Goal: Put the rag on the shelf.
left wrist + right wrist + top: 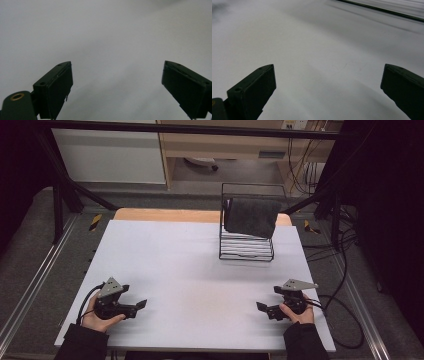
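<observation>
Both grippers rested low at the near edge of the white table (200,270), the left gripper (134,306) and the right gripper (265,308) each with fingers spread wide and holding nothing. Well apart from them, at the far side, a dark cloth (251,216) hung draped over a black wire rack (246,251). It looked soft, light and limp, probably best pinched at a hanging lower edge or corner.

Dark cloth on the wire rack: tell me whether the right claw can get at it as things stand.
Probably yes. The right claw is open and empty near the table's front edge, and the bare white top lies between it and the dark cloth, which is draped over the wire rack at the far side. It is a long forward reach, though.
</observation>
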Available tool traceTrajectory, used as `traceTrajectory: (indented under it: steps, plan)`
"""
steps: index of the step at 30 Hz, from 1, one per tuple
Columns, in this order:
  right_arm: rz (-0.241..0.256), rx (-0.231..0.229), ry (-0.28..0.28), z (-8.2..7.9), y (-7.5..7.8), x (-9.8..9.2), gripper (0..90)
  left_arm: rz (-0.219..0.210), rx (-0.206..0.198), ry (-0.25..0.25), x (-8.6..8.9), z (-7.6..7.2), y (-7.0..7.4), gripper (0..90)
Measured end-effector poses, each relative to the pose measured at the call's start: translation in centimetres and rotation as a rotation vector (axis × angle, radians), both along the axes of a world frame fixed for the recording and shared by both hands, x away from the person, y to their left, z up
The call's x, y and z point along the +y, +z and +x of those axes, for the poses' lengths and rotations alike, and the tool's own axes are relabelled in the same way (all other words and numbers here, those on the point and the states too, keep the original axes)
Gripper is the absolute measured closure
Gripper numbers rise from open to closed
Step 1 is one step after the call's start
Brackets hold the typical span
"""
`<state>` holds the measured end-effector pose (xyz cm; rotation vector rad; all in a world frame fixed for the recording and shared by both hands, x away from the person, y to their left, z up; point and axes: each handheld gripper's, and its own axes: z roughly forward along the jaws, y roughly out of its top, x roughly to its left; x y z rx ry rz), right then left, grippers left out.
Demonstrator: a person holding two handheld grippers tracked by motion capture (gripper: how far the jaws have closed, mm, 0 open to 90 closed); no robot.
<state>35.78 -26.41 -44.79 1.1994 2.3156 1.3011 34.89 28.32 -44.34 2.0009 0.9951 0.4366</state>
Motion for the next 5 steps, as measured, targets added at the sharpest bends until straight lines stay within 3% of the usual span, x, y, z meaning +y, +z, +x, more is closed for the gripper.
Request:
traceTrajectory:
  steps: [5]
  plan:
    - [0.005, 0.000, 0.001, 0.02, -0.03, 0.04, 0.8, 0.003, -0.005, -0.003, -0.14, -0.06, -0.06, 10.2]
